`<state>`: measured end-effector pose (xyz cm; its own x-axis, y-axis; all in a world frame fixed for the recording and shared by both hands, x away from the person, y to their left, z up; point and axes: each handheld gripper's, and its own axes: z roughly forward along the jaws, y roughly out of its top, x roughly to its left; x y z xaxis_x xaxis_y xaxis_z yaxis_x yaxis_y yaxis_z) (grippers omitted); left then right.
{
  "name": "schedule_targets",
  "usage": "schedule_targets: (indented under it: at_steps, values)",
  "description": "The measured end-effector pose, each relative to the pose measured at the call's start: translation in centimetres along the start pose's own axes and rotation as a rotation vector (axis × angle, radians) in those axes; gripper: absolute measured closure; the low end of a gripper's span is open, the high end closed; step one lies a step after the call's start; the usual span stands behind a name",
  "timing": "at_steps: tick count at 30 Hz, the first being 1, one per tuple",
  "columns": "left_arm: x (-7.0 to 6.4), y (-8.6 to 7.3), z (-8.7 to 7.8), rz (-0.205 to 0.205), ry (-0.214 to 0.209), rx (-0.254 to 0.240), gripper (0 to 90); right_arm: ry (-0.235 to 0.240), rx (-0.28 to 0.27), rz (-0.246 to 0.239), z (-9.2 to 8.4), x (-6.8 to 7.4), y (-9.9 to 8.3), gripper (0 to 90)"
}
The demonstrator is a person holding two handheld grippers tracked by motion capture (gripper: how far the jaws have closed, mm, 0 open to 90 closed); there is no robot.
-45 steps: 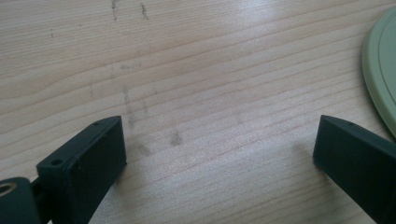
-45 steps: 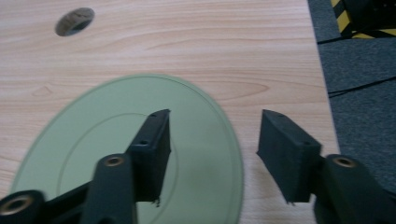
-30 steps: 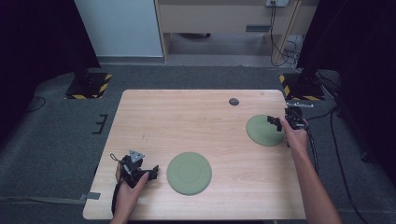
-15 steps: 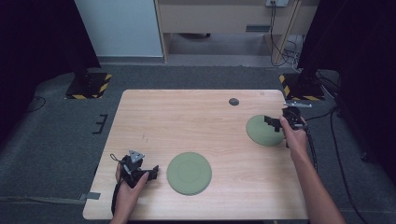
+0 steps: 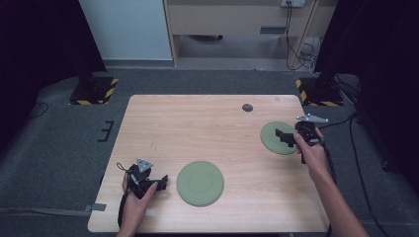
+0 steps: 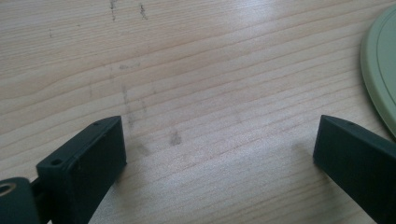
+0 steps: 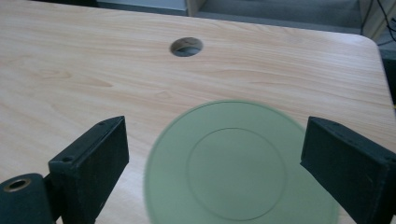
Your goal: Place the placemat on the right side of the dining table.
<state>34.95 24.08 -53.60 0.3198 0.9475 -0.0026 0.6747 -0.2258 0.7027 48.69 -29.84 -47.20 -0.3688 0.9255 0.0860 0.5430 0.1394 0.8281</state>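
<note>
Right gripper [image 5: 285, 138] over the far green plate [image 5: 272, 137] at the counter's [image 5: 197, 123] right side, jaws spread wide, gripping nothing. Left gripper [image 5: 159, 180] low at the near left, jaws also released, just beside the near green plate [image 5: 200, 183].

In the right gripper view the far green plate [image 7: 238, 172] is blurred at its rim and cut off by the bottom edge, and the right-hand jaw runs out at the picture's corner; whether the plate rests on the tabletop [image 7: 93, 70] or is lifted cannot be told. In the left gripper view the near green plate [image 6: 383, 70] shows just a sliver at the right edge; the high view has the right gripper [image 5: 286, 138] covering part of the far plate's rim.
</note>
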Motion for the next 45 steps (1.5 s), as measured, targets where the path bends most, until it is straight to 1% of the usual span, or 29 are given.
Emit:
schedule_targets:
  at_steps: [4, 6, 12, 19, 25, 27, 30, 35, 36, 38, 41, 45]
  values:
    - [0.0, 0.0, 0.0, 0.001, -0.002, 0.0, 2.0, 0.029, -0.006, -0.038, -0.5, 1.6, -0.4, 7.5]
    - [0.0, 0.0, 0.0, 0.001, -0.002, 0.0, 1.9, 0.04, 0.0, -0.058, -0.6, 2.3, -0.6, 7.5]
    - [0.0, 0.0, 0.0, 0.002, -0.002, 0.001, 1.9, 0.071, 0.012, -0.087, -0.8, 4.2, -1.4, 7.5]
    - [0.0, 0.0, 0.0, 0.004, -0.003, 0.001, 1.9, 0.094, 0.038, -0.118, -0.6, 6.2, -2.4, 7.5]
    - [0.0, 0.0, 0.0, 0.004, -0.004, 0.001, 1.9, 0.107, 0.046, -0.138, -0.6, 7.3, -3.0, 7.5]
    - [0.0, 0.0, 0.0, 0.005, -0.004, 0.001, 1.9, 0.101, 0.05, -0.149, -0.5, 7.6, -3.2, 7.6]
    - [0.0, 0.0, 0.0, 0.006, -0.005, 0.001, 1.9, 0.112, 0.061, -0.144, -0.3, 7.9, -3.4, 7.6]
    - [0.0, 0.0, 0.0, 0.007, -0.006, 0.001, 1.9, 0.121, 0.069, -0.153, 0.0, 8.5, -3.9, 7.7]
    - [0.0, 0.0, 0.0, 0.007, -0.006, 0.001, 1.9, 0.124, 0.079, -0.15, 0.0, 8.7, -4.0, 7.7]
    - [0.0, 0.0, 0.0, 0.007, -0.007, 0.001, 1.9, 0.128, 0.085, -0.158, 0.1, 9.0, -4.2, 7.7]
    - [0.0, 0.0, 0.0, 0.008, -0.007, 0.001, 1.9, 0.11, 0.087, -0.178, 0.3, 9.4, -4.5, 8.3]
    - [0.0, 0.0, 0.0, 0.008, -0.008, 0.001, 1.9, 0.127, 0.105, -0.177, 0.6, 9.9, -4.9, 8.2]
